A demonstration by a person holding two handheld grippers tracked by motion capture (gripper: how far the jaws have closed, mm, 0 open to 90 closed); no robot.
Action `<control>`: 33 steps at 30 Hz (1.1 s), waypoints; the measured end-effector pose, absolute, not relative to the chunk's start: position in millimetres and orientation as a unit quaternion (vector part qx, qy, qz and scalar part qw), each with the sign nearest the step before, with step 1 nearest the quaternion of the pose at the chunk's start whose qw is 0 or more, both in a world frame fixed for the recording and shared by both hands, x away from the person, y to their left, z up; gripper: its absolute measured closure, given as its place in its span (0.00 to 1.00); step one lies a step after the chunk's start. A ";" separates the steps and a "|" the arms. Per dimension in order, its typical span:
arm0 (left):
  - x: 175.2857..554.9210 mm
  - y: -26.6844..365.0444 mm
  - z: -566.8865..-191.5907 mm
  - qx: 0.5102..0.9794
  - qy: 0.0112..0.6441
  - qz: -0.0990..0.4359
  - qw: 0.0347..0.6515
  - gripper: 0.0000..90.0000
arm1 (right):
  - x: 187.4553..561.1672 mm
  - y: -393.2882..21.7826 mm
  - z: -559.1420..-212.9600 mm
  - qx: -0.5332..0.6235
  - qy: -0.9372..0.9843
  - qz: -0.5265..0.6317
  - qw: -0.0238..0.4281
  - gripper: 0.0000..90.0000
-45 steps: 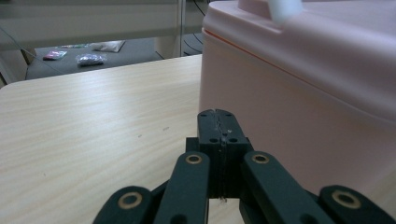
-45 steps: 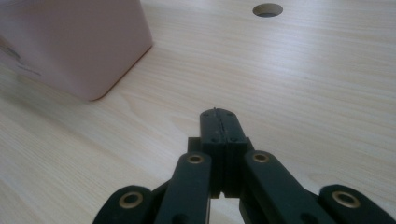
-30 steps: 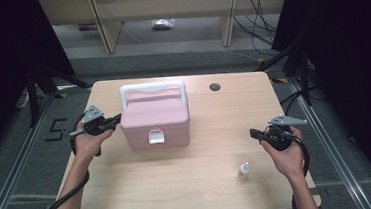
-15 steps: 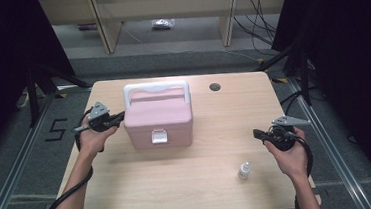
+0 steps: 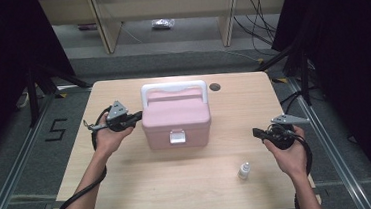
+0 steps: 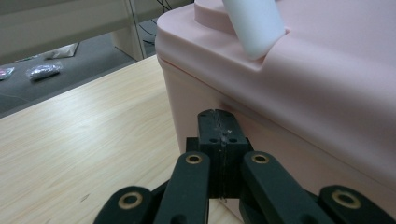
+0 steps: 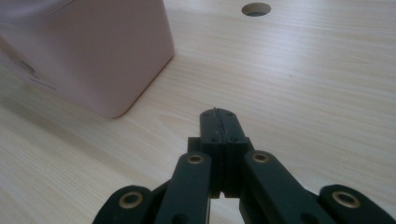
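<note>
At the middle of the pale wooden table (image 5: 145, 188) stands a pink plastic box (image 5: 176, 121) with rounded corners, a white arched carrying handle (image 5: 173, 88) folded toward the far side of its lid, and a small pale latch (image 5: 177, 136) on the front wall that faces the person. The lid sits down on the body.

The left gripper (image 5: 133, 117) is held level in the person's left hand (image 5: 107, 138), its black jaws clenched together with nothing between them. Their tips point at the left wall of the pink box and lie right against it or just short of it; in the left gripper view (image 6: 217, 122) the closed tips stand at that wall below the lid's seam, but I cannot tell whether they actually touch. The white handle's foot (image 6: 254, 28) rises from the lid above them.

The right gripper (image 5: 257, 132) rests in the person's right hand (image 5: 288, 151) near the right edge of the table, well apart from the box, its jaws likewise pressed together and empty. In the right gripper view (image 7: 217, 120) they point across bare wood toward the box's near right corner (image 7: 93, 51).

A small white dropper bottle (image 5: 244, 170) stands upright on the table near the right hand, toward the person's edge. A round dark cable hole (image 5: 215, 87) sits in the tabletop beyond the box, just right of the handle.
</note>
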State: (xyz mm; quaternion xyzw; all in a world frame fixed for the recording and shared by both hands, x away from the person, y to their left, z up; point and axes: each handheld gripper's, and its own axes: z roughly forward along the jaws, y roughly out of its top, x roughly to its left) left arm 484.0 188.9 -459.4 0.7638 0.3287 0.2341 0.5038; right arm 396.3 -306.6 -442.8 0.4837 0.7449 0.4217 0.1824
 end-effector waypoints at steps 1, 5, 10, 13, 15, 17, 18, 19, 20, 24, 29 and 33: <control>485.3 181.8 -458.5 0.766 0.318 0.242 0.504 1.00 | 396.9 -307.0 -442.5 0.483 0.745 0.420 0.188 1.00; 485.5 170.5 -457.7 0.768 0.317 0.238 0.503 1.00 | 396.9 -307.6 -441.6 0.482 0.746 0.420 0.185 1.00; 484.9 154.1 -456.5 0.772 0.311 0.234 0.502 1.00 | 396.3 -306.3 -440.8 0.498 0.738 0.421 0.172 1.00; 486.1 142.3 -456.1 0.776 0.303 0.231 0.503 1.00 | 399.6 -308.9 -440.0 0.487 0.743 0.421 0.185 1.00; 486.6 139.6 -455.7 0.779 0.301 0.232 0.499 1.00 | 399.0 -306.7 -440.0 0.498 0.735 0.427 0.172 1.00; 488.0 133.0 -455.6 0.781 0.297 0.231 0.499 1.00 | 402.3 -309.2 -439.3 0.488 0.743 0.420 0.184 1.00; 488.6 129.9 -455.5 0.781 0.297 0.231 0.499 1.00 | 402.6 -307.6 -439.7 0.496 0.734 0.427 0.181 1.00; 489.1 127.0 -455.4 0.783 0.295 0.231 0.497 1.00 | 404.0 -309.4 -438.5 0.494 0.739 0.421 0.180 1.00; 489.6 123.6 -455.6 0.782 0.295 0.230 0.499 1.00 | 405.8 -310.5 -438.4 0.492 0.739 0.421 0.187 1.00; 491.1 111.9 -455.2 0.785 0.291 0.226 0.497 1.00 | 409.4 -309.5 -436.8 0.513 0.728 0.419 0.175 1.00; 492.8 96.8 -455.5 0.791 0.285 0.224 0.493 1.00 | 423.7 -314.0 -437.6 0.502 0.733 0.417 0.190 1.00; 493.2 87.4 -456.7 0.792 0.285 0.222 0.493 1.00 | 432.8 -313.4 -438.4 0.506 0.734 0.411 0.191 1.00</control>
